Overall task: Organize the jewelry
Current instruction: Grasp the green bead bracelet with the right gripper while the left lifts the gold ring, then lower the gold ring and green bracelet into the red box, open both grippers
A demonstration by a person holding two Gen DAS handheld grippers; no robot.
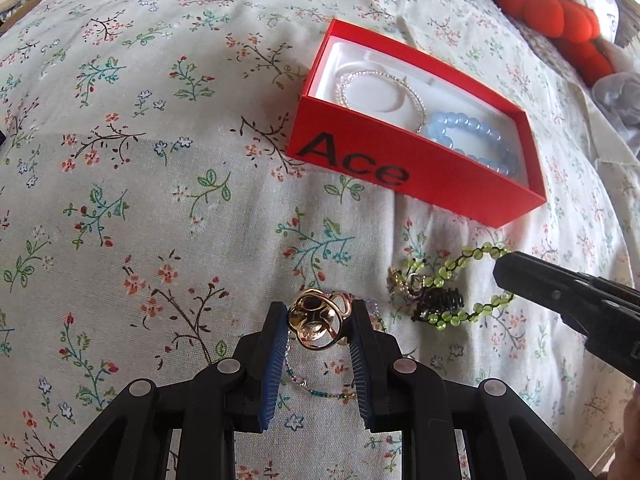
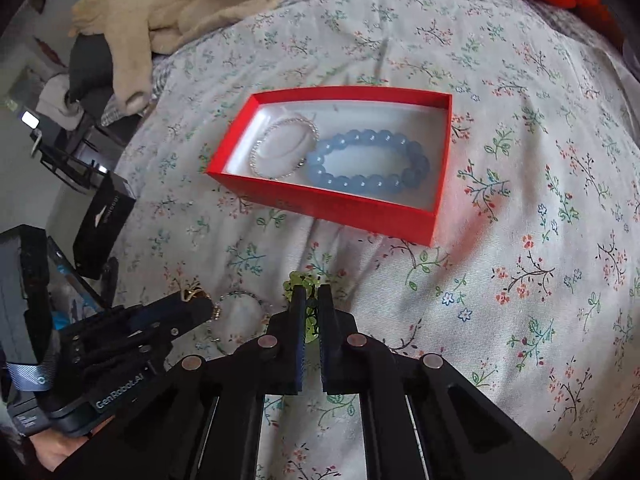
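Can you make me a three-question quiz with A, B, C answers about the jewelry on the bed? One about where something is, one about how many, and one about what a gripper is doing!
1. Where is the blue bead bracelet?
A. In the red box
B. On the bedspread
C. In a gripper

2. How many bracelets lie in the box?
A. One
B. Two
C. Four

3. What is the left gripper doing?
A. Hanging open and empty
B. Holding a gold ring
C. Holding the box

Answers:
1 A, it lies on the box's white lining.
2 B, the blue one and a silver bead bracelet beside it.
3 B, the ring sits pinched between its blue pads.
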